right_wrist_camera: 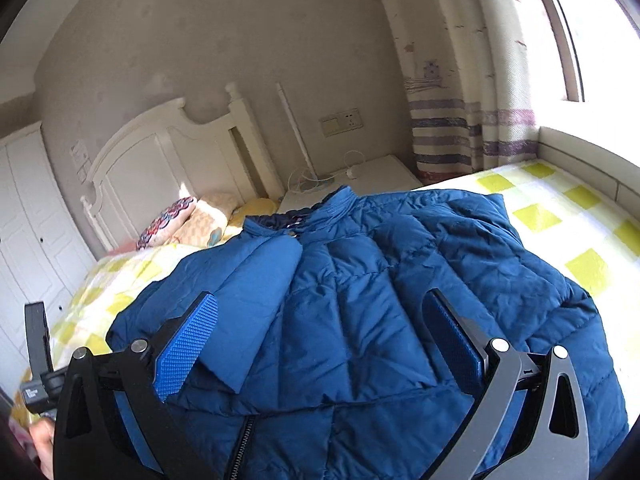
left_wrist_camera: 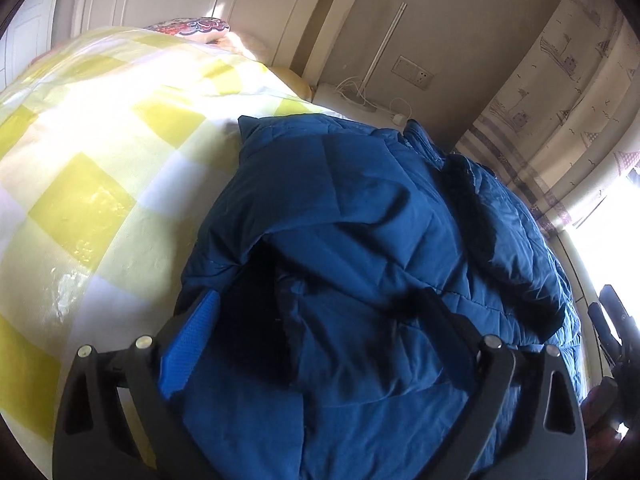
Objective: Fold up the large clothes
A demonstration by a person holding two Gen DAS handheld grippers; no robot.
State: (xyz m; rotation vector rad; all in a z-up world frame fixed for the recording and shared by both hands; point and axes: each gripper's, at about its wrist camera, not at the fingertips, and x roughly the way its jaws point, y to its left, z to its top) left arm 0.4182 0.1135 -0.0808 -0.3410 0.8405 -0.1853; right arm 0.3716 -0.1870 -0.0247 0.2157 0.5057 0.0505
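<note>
A dark blue quilted jacket (left_wrist_camera: 380, 220) lies on a bed with a yellow and white checked sheet (left_wrist_camera: 100, 160). In the right wrist view the jacket (right_wrist_camera: 400, 280) lies front up, collar (right_wrist_camera: 320, 208) at the far end. One sleeve (right_wrist_camera: 256, 280) is folded across its chest, and the zipper (right_wrist_camera: 240, 448) runs toward me. My left gripper (left_wrist_camera: 320, 320) hovers over the jacket's near part with its jaws wide open and nothing pinched. My right gripper (right_wrist_camera: 320, 320) is also wide open above the hem, its blue pads (right_wrist_camera: 188, 344) clear of the fabric.
Patterned pillows (right_wrist_camera: 168, 220) lie at the white headboard (right_wrist_camera: 140, 168). Beside the bed stands a white nightstand (right_wrist_camera: 380, 176) with cables. A striped curtain (right_wrist_camera: 448, 80) and a bright window ledge (right_wrist_camera: 580, 148) run along the right. White wardrobe doors (right_wrist_camera: 24, 220) are at the left.
</note>
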